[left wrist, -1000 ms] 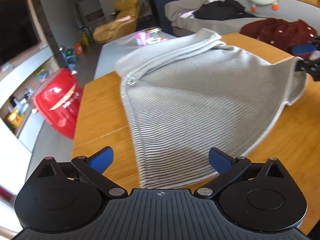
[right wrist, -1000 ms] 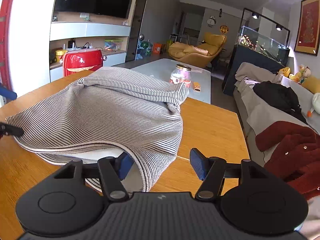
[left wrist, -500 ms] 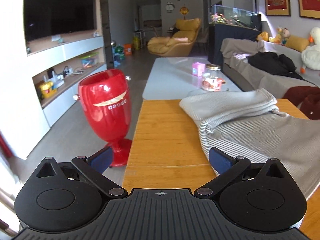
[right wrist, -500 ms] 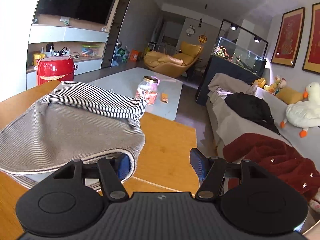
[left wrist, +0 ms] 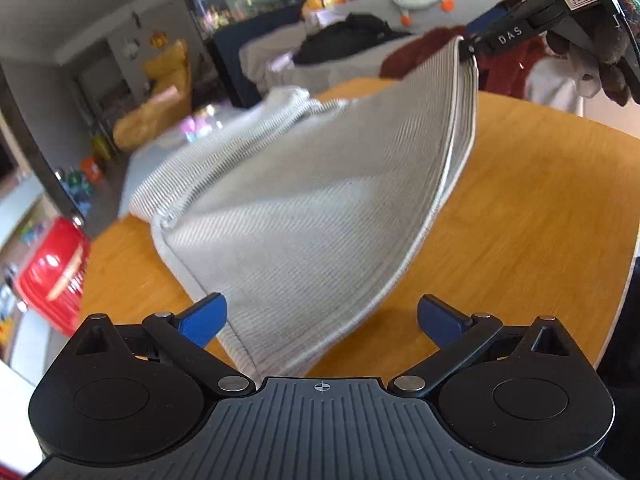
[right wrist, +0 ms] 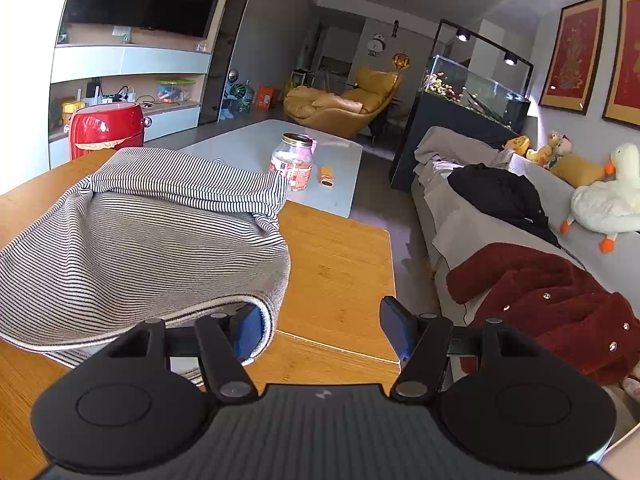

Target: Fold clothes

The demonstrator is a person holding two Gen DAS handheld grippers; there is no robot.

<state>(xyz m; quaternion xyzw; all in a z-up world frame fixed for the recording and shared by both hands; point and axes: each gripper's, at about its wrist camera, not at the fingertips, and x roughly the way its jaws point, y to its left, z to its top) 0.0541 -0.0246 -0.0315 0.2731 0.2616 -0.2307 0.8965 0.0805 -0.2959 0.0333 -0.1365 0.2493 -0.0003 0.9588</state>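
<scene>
Left wrist view motion-blurred: far end of striped garment (left wrist: 304,216) and room beyond the left tool (left wrist: 320,316) unreadable. Garment's near hem runs under the tool body, hidden. Red bin (left wrist: 52,276) cut by frame edge. Right tool (right wrist: 320,330) covers the garment's near corner; its left finger (right wrist: 248,330) partly wrapped in cloth.

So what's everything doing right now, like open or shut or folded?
striped top: half folded, one corner lifted off the table
left gripper: open, around the top's hem
right gripper: open, cloth draped on it
jar: upright, lid on
red coat: crumpled on the sofa
</scene>
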